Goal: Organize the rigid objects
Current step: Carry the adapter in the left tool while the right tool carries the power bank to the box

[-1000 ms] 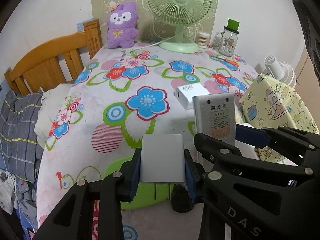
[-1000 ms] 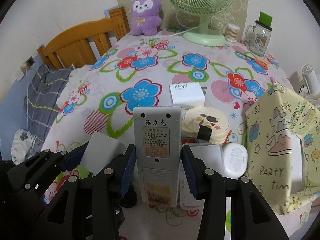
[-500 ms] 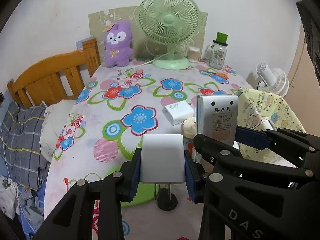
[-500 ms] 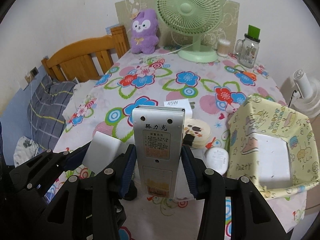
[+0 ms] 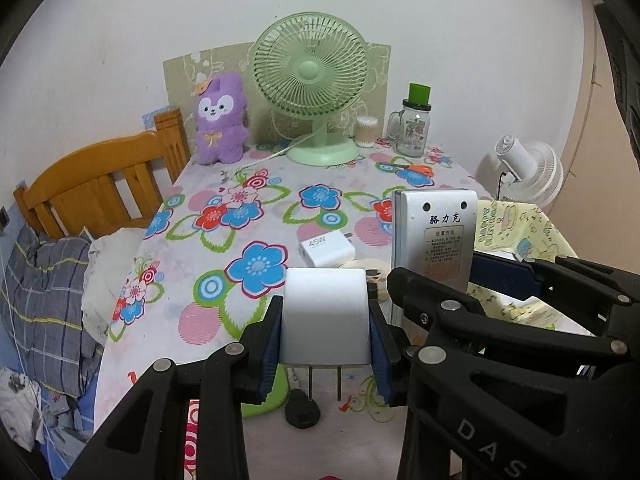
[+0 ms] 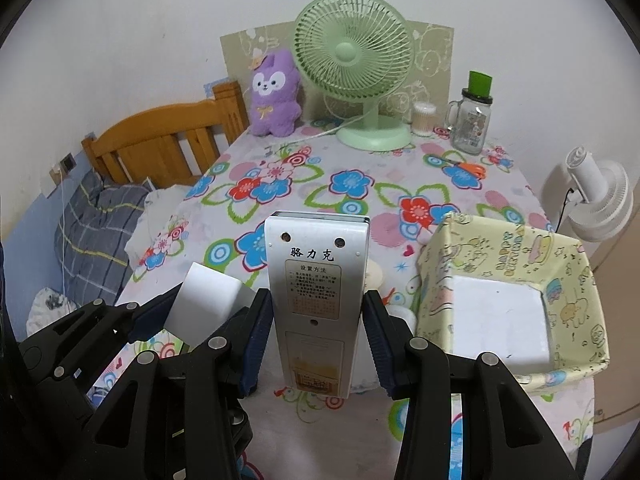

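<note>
Both grippers have risen since the earlier frames: more of the flowered tablecloth (image 6: 328, 168) and the wall now show, and the round cream tin and small white case that lay by the box a second ago are mostly hidden behind the remote. Left gripper (image 5: 326, 336) clamped on a white plug adapter (image 5: 324, 316), blue pads flat against its two sides, two metal prongs hanging below it, clear of the cloth. Right gripper (image 6: 316, 340) clamped on a silver remote control (image 6: 316, 284), held upright, back face with printed label toward the camera, well above the table. The two tools ride close side by side; seen from the left wrist, the remote stands just right of the adapter. Yellow cartoon-print box (image 6: 512, 240) sits open at the table's right edge, white bottom bare. White 45W charger (image 5: 327, 249) lies on the cloth beyond the adapter. Under the left gripper, a small black object (image 5: 303, 411), possibly a knob or cap; hard to tell. At the far wall: green desk fan (image 6: 354, 56), purple plush rabbit (image 6: 275, 92), glass mug jar with green lid (image 6: 472, 120), cotton-swab tub (image 6: 424, 118). Wooden bed frame (image 5: 104, 188) at left, white floor fan (image 6: 596, 196) at right.
</note>
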`<state>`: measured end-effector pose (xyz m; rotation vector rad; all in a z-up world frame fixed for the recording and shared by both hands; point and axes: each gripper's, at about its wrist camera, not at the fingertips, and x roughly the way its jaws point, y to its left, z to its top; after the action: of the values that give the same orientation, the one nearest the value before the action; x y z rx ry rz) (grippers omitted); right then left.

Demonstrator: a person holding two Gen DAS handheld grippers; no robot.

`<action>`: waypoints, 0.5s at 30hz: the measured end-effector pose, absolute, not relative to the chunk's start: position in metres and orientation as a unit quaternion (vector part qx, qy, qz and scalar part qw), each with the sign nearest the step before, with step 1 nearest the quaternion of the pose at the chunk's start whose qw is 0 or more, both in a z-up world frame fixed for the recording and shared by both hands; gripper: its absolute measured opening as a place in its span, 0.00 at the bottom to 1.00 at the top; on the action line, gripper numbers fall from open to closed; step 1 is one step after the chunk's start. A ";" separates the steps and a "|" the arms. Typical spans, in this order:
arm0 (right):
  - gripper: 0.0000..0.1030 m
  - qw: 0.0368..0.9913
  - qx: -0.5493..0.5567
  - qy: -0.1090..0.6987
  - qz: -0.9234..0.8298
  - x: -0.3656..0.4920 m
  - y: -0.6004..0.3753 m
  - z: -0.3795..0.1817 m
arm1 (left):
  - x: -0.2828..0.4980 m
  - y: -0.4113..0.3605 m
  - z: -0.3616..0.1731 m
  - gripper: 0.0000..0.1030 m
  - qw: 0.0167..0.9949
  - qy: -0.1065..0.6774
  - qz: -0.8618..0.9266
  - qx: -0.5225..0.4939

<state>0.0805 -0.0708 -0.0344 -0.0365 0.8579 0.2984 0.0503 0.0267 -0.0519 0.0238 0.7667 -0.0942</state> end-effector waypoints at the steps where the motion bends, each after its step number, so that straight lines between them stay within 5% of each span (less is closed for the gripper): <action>1: 0.47 0.899 -0.017 0.412 0.144 0.079 -0.073 -0.032 | 0.050 0.025 -0.051 0.38 0.927 0.373 -0.046 0.013; 15: 0.47 0.914 -0.004 0.383 0.135 0.076 -0.109 0.000 | 0.050 -0.010 -0.019 0.38 0.935 0.349 -0.060 0.025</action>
<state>0.0765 -0.1090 0.0002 -0.0084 0.7895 0.2774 0.0498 -0.0100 -0.0194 0.0515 0.7131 -0.1230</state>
